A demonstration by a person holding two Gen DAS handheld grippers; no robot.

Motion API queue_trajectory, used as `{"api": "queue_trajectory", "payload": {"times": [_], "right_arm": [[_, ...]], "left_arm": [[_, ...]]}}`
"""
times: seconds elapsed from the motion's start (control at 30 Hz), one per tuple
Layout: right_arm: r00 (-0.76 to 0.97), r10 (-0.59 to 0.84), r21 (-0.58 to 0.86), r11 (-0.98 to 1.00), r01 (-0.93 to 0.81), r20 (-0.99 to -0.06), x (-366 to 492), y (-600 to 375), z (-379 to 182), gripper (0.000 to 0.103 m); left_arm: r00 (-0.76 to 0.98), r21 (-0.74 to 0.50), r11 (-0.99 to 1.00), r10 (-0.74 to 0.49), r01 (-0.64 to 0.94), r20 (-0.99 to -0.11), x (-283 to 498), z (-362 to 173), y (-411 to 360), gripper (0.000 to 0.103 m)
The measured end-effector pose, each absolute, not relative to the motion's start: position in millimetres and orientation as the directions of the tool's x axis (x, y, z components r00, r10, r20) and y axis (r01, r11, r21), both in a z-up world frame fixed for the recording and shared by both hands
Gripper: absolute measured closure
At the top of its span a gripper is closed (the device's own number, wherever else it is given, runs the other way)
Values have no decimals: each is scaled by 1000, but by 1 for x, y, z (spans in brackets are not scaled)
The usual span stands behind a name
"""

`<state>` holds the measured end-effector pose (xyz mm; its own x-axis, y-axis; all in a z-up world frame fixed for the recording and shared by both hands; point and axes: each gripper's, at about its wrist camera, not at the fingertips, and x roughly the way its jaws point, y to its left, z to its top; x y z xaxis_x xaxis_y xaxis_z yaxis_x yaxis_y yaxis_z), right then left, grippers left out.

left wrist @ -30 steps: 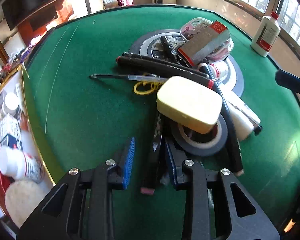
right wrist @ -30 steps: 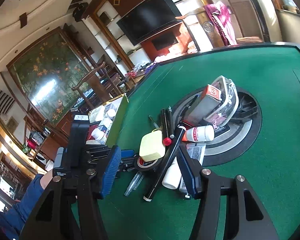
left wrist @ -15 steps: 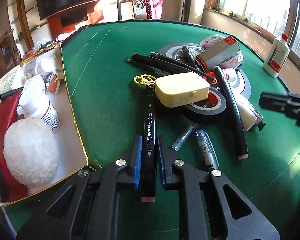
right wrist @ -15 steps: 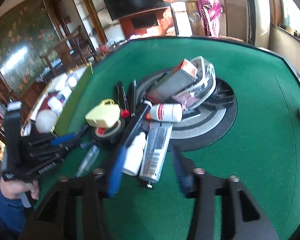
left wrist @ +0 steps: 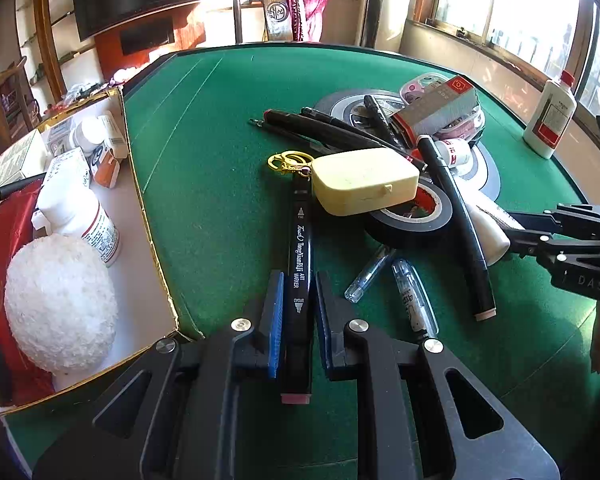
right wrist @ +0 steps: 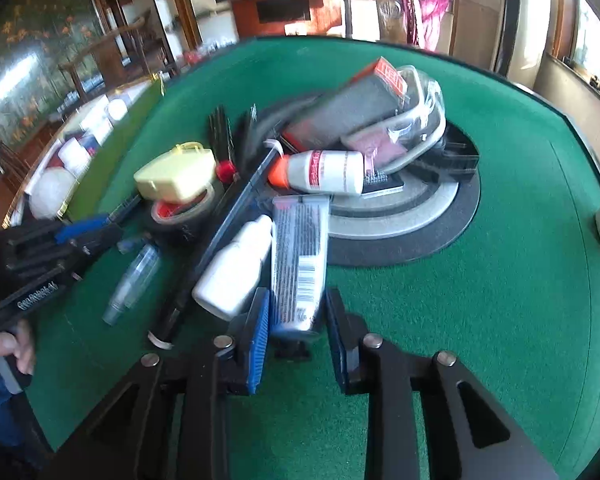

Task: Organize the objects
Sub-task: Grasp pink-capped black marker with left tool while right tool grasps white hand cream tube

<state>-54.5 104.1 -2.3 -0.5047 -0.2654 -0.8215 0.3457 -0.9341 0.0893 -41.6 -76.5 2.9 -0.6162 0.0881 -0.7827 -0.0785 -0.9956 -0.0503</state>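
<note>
Only our left cam shows the box (left wrist: 140, 184). Left gripper (left wrist: 296, 308) is clamped on the black marker (left wrist: 300, 256); right gripper (right wrist: 296, 320), jaws just opening a bit, straddles the grey tube (right wrist: 298, 256).

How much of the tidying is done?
Done: bottles and a white ball already sit in the box. In hand: the left gripper has just closed on the black marker; the right gripper, jaws just closing, has the silver tube between them, grip unclear. Left: the pile, like the yellow case and tape roll.
</note>
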Motion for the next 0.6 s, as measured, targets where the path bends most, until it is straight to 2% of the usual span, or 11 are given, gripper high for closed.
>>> {"api": "queue_trajectory", "payload": {"times": [0.1,0.33,0.47,0.6], "right_arm": [[-513,-246,65,-936,345,-822,-57,101,-6,76],[-581,-143,-102,-924,368,-802,-46,96,-5,77],[-620,-171,-68,-937,343,-766,-40,111,15,77],[-631,-208,-38,-935,353,-747,-37,112,26,77]], "left_arm": [[-617,-37,-996,76,-76,-784,-46,3,-72,88],[-648,-76,-992,122,-98,-752,-39,9,-76,89],[-670,-134,-987,160,-91,-725,-37,15,-84,89],[-692,-140,-986,161,-88,-704,-33,22,-88,89]]}}
